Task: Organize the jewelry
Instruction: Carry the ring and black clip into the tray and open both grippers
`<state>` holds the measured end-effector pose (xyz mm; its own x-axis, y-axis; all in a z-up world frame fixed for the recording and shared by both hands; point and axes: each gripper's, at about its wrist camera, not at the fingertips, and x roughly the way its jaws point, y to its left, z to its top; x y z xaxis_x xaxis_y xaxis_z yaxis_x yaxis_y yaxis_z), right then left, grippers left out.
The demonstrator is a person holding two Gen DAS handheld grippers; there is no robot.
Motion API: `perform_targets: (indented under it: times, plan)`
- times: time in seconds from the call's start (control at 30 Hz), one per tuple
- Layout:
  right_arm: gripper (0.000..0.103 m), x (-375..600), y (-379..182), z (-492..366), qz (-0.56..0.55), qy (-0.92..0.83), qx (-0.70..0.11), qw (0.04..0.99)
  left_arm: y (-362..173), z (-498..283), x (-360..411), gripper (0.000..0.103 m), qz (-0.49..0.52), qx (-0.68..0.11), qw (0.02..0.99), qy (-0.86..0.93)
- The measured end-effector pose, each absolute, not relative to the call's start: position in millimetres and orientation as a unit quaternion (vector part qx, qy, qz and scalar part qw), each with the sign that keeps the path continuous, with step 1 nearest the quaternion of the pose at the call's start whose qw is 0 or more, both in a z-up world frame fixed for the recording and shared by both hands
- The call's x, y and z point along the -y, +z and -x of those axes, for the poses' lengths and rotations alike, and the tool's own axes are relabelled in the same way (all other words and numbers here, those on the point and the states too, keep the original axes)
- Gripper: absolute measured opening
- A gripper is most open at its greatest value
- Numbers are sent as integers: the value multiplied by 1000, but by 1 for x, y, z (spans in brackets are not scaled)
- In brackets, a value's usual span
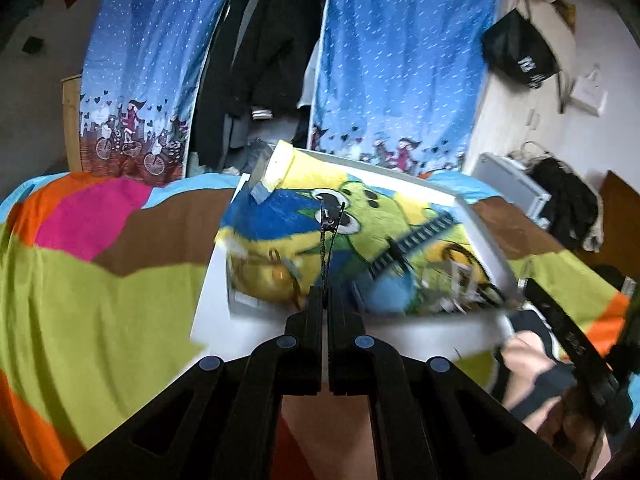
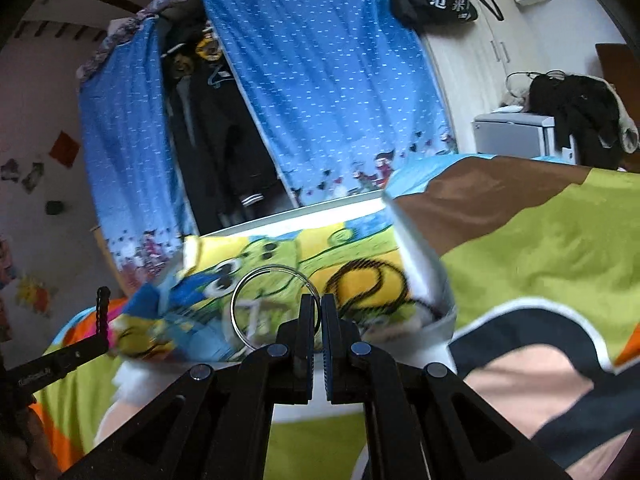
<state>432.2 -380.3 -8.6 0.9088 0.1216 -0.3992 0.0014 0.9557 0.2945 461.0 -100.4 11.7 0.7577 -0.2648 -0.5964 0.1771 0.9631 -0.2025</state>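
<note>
My left gripper (image 1: 325, 294) is shut on a thin dark beaded bracelet (image 1: 327, 236) that sticks up from its tips, above a white tray (image 1: 224, 312) lined with a cartoon-print cloth (image 1: 372, 216). In the right wrist view my right gripper (image 2: 318, 300) is shut on a silver bangle (image 2: 256, 280), a large thin ring held by its right edge over the same tray (image 2: 424, 252) and cloth (image 2: 360, 248). The left gripper (image 2: 102, 300) shows at the lower left of that view with the dark bracelet standing up from it. Blurred jewelry pieces (image 1: 460, 280) lie in the tray's right part.
The tray rests on a bed with a bright patchwork blanket (image 1: 100, 280). Blue curtains (image 1: 400, 60) and hanging dark clothes (image 1: 268, 40) stand behind. A person's leg (image 2: 532, 376) lies at lower right, and the right gripper's arm (image 1: 568, 332) crosses by it in the left wrist view.
</note>
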Motion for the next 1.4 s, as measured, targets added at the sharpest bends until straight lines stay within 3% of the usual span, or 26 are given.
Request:
perform_targets:
  times: [0.3, 0.77, 0.87, 0.93, 1.0, 1.13, 1.2, 1.27, 1.4]
  plan:
    - [4, 370, -27, -478, -117, 12, -245, 962, -11, -510, 121, 0, 31, -363, 924, -119]
    - [5, 362, -39, -483, -109, 19, -286, 952, -32, -518, 131, 1, 42, -398, 909, -118]
    - [15, 364, -37, -480, -108, 20, -292, 950, -31, -515, 130, 2, 38, -403, 908, -105]
    - [26, 365, -34, -476, -105, 20, -291, 951, -28, -511, 129, 15, 33, -401, 911, -93]
    - [36, 365, -30, -472, -103, 18, -287, 952, -22, -506, 126, 53, 38, -394, 914, -87]
    - [46, 368, -18, -458, -97, 19, -274, 957, -1, -491, 116, 56, 62, -369, 924, -81]
    - [60, 371, -12, -451, -100, 20, -267, 958, 9, -485, 114, 59, 58, -365, 926, -72]
    - [73, 374, -6, -443, -105, 22, -260, 960, 20, -476, 113, 70, 54, -355, 931, -64]
    - [84, 376, 10, -425, -107, 29, -247, 963, 47, -449, 108, 88, 61, -325, 942, -55]
